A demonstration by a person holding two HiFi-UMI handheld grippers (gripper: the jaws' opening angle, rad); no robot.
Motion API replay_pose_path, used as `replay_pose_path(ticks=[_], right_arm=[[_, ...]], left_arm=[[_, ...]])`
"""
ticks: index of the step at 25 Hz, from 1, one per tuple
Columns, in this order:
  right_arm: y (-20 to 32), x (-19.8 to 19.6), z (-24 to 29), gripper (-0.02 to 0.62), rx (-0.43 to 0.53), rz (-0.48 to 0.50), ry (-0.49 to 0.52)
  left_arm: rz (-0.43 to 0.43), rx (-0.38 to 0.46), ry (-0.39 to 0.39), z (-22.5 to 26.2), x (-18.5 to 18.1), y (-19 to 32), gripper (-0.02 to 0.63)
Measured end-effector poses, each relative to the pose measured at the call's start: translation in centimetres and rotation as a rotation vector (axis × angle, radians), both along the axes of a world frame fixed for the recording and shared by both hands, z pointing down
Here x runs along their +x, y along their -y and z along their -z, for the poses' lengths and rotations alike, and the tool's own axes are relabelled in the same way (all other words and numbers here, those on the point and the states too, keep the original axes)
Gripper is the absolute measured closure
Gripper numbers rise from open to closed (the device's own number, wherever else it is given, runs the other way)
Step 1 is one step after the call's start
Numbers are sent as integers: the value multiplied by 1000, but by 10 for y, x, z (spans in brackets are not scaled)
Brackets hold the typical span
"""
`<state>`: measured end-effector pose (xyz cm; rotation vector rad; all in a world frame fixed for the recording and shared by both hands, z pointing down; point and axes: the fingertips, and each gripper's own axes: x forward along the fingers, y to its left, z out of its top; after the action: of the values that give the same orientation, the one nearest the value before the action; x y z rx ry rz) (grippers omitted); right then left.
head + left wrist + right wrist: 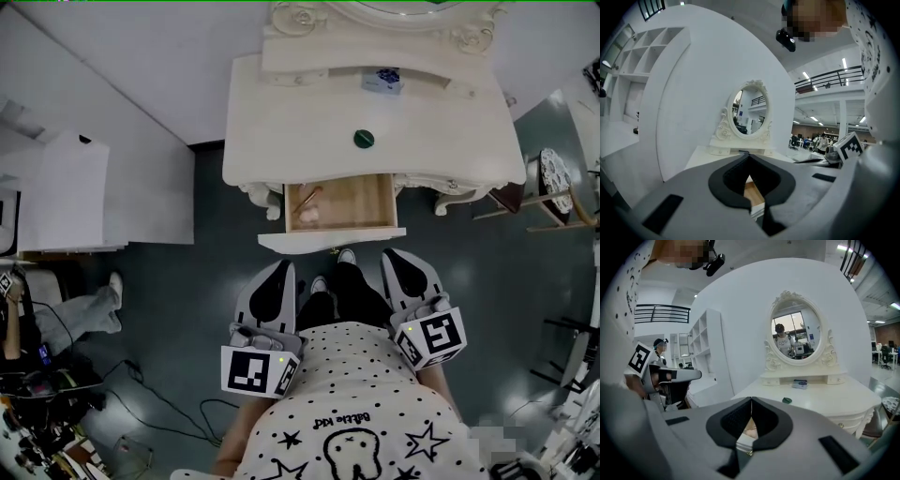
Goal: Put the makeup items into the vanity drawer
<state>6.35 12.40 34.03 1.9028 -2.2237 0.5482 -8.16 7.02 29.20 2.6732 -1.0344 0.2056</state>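
Drawn in at your waist, your left gripper [279, 277] and right gripper [401, 262] are both closed on nothing, so you're between picks: open one and reach over the open vanity drawer [361, 202] for the round green case [364, 139] on the vanity top [300, 112].

The left hand-held gripper [278, 272] and right hand-held gripper [401, 261] point forward side by side, each with jaws together, gripping nothing.

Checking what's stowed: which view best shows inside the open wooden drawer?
The head view: it looks down into the open wooden drawer. Both gripper views show only slivers behind their jaws.
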Motion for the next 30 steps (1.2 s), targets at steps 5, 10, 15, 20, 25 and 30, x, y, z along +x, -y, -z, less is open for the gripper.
replay_pose_path(ticks=[5, 10, 15, 20, 25, 30], right_arm=[[21, 30, 5, 586, 15, 24, -4], [36, 56, 3, 586, 26, 38, -3], [46, 70, -3, 586, 18, 59, -5], [50, 74, -9, 586, 3, 50, 3], [58, 67, -8, 586, -6, 34, 2], [69, 55, -4, 586, -12, 14, 7]], left_arm=[[32, 18, -18, 8, 28, 18, 610], [62, 38, -25, 8, 48, 29, 610], [99, 33, -31, 4, 57, 37, 611], [99, 29, -33, 3, 60, 44, 611], [80, 29, -30, 6, 53, 55, 610], [55, 30, -21, 10, 43, 70, 609]])
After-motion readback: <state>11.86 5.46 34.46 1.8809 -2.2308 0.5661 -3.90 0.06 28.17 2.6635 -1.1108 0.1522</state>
